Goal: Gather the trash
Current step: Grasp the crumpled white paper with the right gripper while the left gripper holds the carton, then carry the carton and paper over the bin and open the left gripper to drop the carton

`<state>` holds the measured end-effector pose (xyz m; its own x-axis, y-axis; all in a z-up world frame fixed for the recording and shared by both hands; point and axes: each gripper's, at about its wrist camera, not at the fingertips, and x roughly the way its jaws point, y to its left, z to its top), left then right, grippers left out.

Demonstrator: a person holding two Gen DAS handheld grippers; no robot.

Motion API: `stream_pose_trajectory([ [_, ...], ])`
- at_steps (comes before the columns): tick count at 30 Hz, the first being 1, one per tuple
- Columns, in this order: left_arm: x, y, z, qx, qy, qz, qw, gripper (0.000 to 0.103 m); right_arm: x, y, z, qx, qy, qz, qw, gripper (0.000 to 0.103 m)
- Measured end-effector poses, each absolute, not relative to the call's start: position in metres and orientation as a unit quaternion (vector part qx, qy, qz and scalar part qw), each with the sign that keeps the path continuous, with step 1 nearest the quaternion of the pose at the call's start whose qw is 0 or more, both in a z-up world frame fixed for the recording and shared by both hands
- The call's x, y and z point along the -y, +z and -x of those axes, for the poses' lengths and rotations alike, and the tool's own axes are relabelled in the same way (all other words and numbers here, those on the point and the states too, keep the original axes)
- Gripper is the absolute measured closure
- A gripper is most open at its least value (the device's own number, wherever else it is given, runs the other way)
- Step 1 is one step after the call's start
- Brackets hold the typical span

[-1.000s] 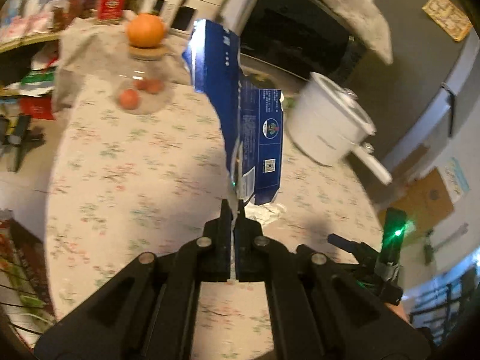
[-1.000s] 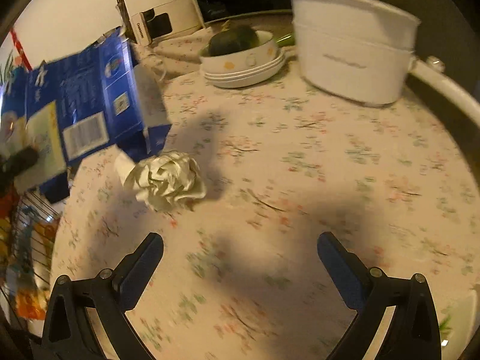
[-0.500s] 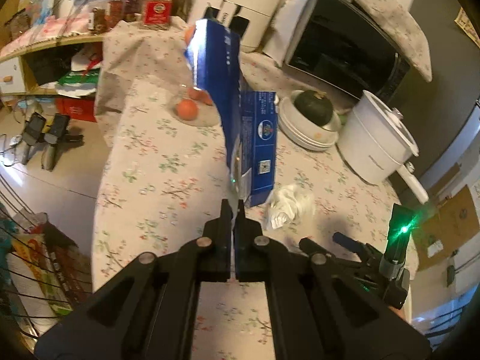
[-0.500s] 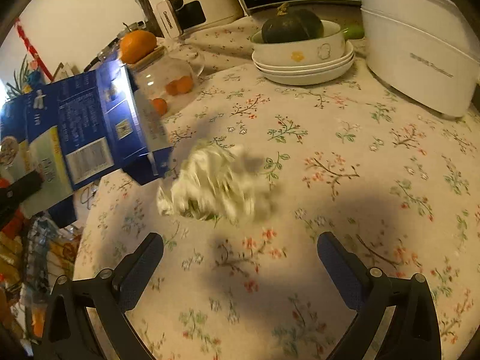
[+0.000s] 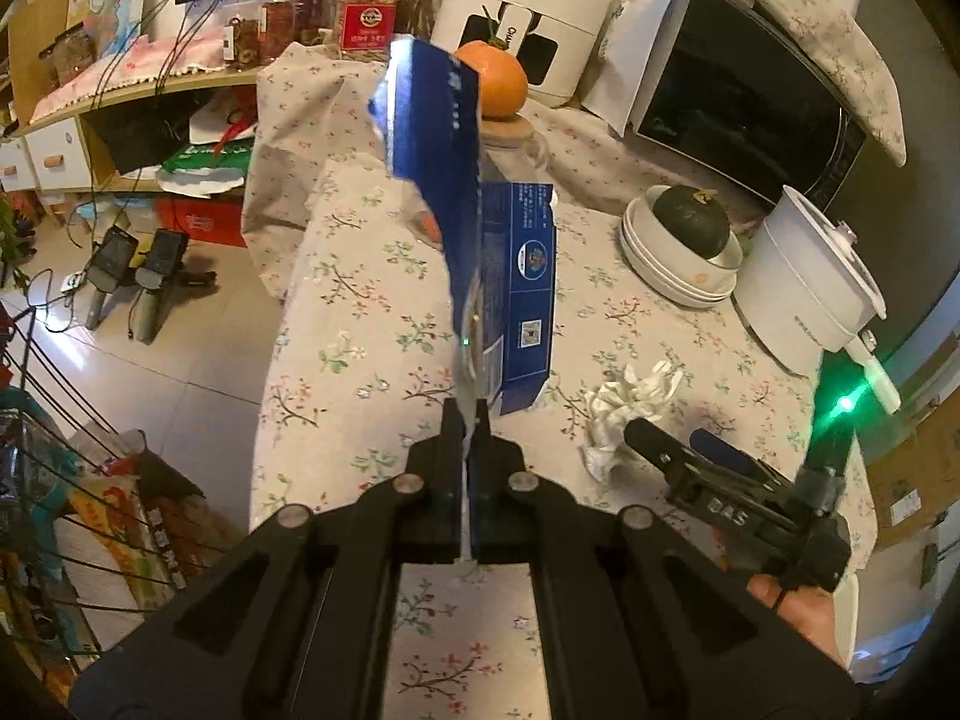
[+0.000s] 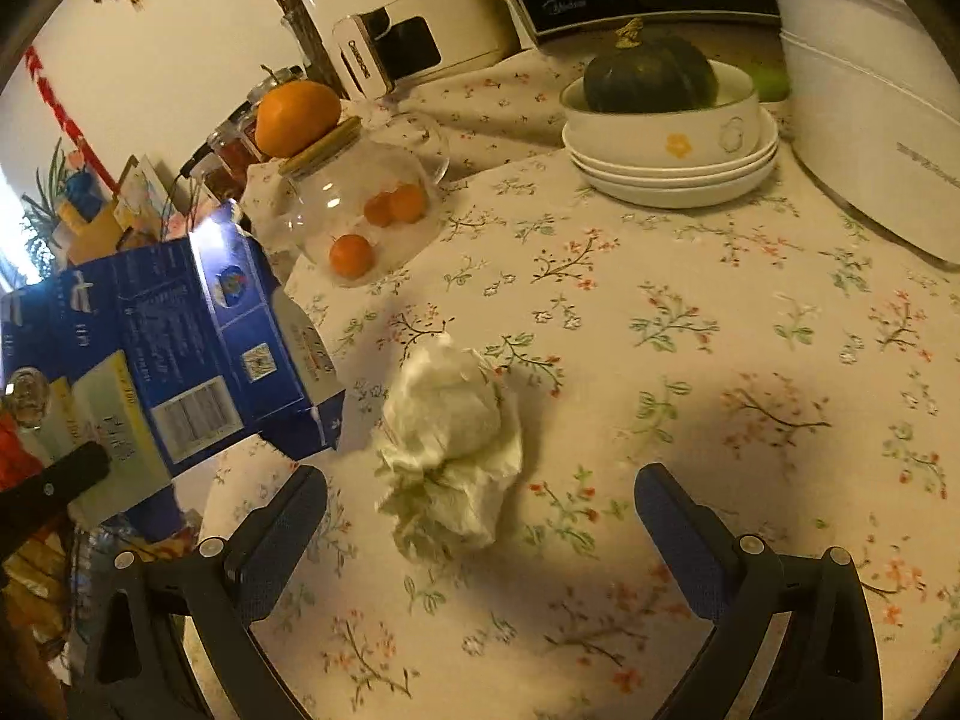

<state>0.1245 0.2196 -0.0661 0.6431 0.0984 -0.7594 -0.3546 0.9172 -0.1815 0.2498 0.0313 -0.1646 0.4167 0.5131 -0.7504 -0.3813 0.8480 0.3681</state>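
Observation:
My left gripper point(image 5: 467, 420) is shut on a flattened blue carton point(image 5: 474, 228) and holds it up above the floral tablecloth point(image 5: 360, 324). The carton also shows at the left of the right wrist view point(image 6: 174, 354). A crumpled white tissue point(image 6: 450, 438) lies on the cloth just ahead of my right gripper point(image 6: 480, 510), which is open and empty, its fingers point(image 6: 282, 528) on either side of the tissue and a little short of it. The tissue point(image 5: 630, 408) and the right gripper point(image 5: 690, 450) show at the right of the left wrist view.
A glass jar with small oranges point(image 6: 366, 222) and a large orange on its lid stands behind the carton. Stacked white bowls with a dark squash point(image 6: 660, 120), a white pot point(image 6: 882, 120), a microwave point(image 5: 750, 102) and a white appliance point(image 6: 408, 6) are at the back. The table edge and floor clutter point(image 5: 120, 276) are left.
My right gripper has moved closer to the tissue, which now lies between its open fingers' line. My left gripper has pulled back and up with the carton.

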Motion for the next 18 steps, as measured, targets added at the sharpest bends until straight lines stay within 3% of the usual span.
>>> stream_pose_trajectory([
  [4,-0.219,-0.067,-0.125,-0.405,0.127,0.153,0.893,0.101,-0.044,-0.178,-0.258,-0.474,0.25,-0.067,0.841,0.007],
  [6,-0.218,-0.067,-0.125,-0.404,0.128,0.15,0.894,0.101,-0.05,-0.186,-0.26,-0.481,0.238,-0.051,0.842,0.023],
  [7,-0.217,-0.066,-0.125,-0.403,0.129,0.147,0.894,0.101,-0.051,-0.185,-0.259,-0.472,0.237,-0.043,0.848,0.026],
  [8,-0.216,-0.066,-0.125,-0.402,0.13,0.143,0.895,0.101,-0.054,-0.185,-0.257,-0.467,0.246,-0.034,0.849,0.049],
  [9,-0.216,-0.065,-0.125,-0.402,0.129,0.14,0.896,0.101,-0.054,-0.186,-0.255,-0.472,0.257,-0.032,0.843,0.06],
  [12,-0.213,-0.063,-0.123,-0.399,0.122,0.14,0.898,0.101,-0.042,-0.179,-0.253,-0.481,0.255,-0.045,0.838,0.066],
  [18,-0.193,-0.049,-0.116,-0.383,0.092,0.142,0.908,0.101,0.007,-0.142,-0.236,-0.458,0.226,-0.025,0.859,0.067],
])
